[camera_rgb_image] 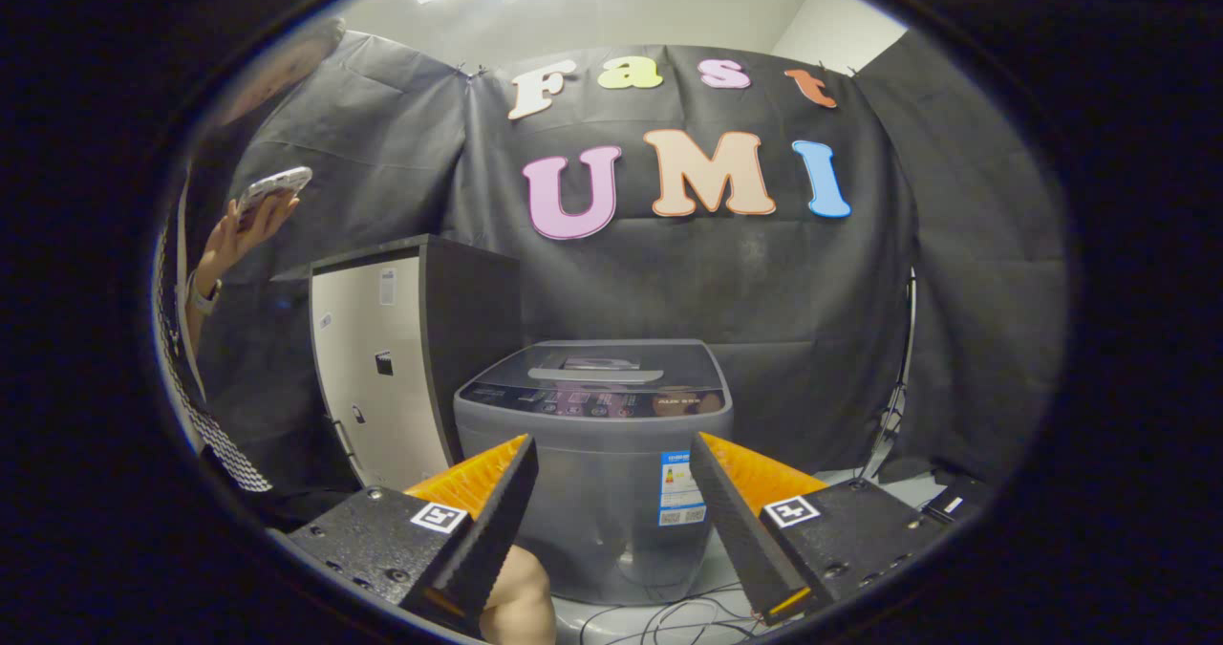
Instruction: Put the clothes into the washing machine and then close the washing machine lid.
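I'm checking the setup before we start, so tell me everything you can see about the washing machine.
The washing machine is a small grey top-loader standing upright on the floor, straight ahead of the open gripper and beyond its fingers, which hold nothing. Its body looks like plastic. The dark see-through lid lies shut, with a control strip along the front edge. A sticker sits on the front. A pale cabinet stands close beside it.
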`<state>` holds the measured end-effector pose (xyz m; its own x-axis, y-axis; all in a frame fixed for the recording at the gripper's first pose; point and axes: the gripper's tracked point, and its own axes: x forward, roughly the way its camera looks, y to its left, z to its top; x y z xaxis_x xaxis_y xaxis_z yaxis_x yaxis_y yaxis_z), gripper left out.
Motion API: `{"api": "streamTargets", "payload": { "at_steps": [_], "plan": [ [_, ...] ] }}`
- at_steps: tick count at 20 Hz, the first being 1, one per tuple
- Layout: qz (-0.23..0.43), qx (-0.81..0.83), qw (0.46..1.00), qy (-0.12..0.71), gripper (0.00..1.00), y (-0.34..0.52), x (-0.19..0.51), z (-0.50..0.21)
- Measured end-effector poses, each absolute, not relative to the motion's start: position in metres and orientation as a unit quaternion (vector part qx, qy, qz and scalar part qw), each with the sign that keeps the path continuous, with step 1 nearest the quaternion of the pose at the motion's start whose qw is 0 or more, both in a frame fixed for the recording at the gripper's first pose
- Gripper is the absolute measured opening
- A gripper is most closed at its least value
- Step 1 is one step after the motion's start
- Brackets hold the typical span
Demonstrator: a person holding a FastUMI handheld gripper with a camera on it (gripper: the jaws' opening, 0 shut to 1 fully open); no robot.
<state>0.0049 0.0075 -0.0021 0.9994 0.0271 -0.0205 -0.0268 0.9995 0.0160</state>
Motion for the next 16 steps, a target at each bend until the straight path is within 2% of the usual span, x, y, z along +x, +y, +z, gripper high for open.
{"api": "streamTargets", "payload": {
  "at_steps": [16],
  "plan": [
    [0.023, 0.009, 1.000, 0.014, 0.97, 0.0128, 0.0052, -0.0033]
  ]
}}
